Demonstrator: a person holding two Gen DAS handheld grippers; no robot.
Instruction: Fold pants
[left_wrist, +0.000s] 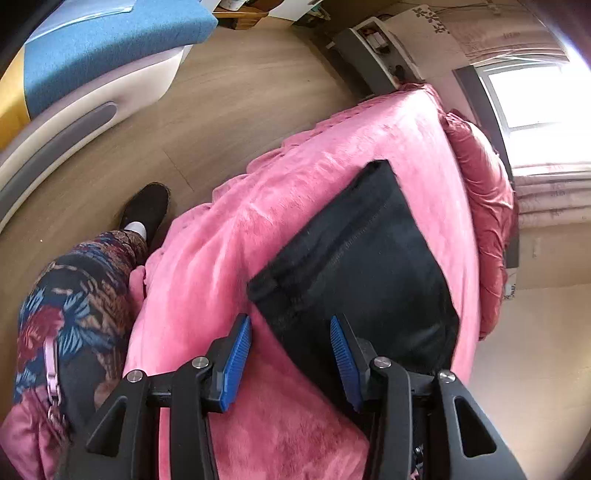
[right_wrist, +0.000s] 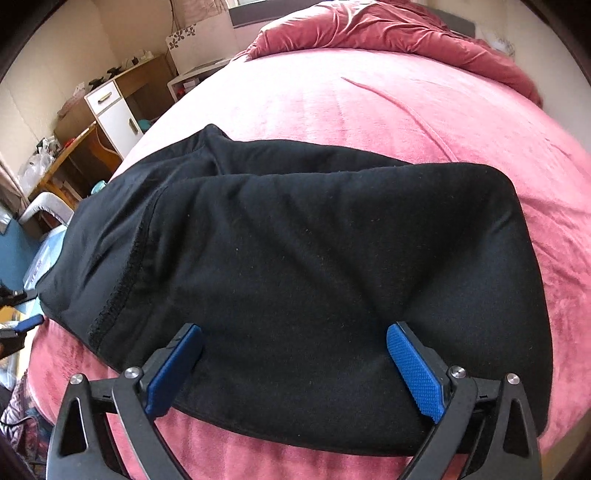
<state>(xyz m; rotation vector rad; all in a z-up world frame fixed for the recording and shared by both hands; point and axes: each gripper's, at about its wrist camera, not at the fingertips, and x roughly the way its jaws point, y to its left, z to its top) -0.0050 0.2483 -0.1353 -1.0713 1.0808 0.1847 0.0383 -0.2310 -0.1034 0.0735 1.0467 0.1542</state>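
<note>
Two claws, left gripper (left_wrist: 290, 363) & right gripper (right_wrist: 295, 369), both wide, holding nothing, over folded black pants (right_wrist: 295, 258) on pink blanket (right_wrist: 406, 110); next fold prob. needs near-edge pinch.

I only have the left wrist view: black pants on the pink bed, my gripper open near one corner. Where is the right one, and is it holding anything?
Observer: The right hand-held gripper is open over the black pants, jaws spread wide, gripping nothing.
Operator: How do the pants lie on that side?
Observer: A folded top layer covers a lower layer, which sticks out to the left with a rough seam showing.
Operator: Anything on the bed beyond them?
Observer: A crumpled dark-pink quilt lies at the far end of the pink blanket, apart from the pants.
</note>
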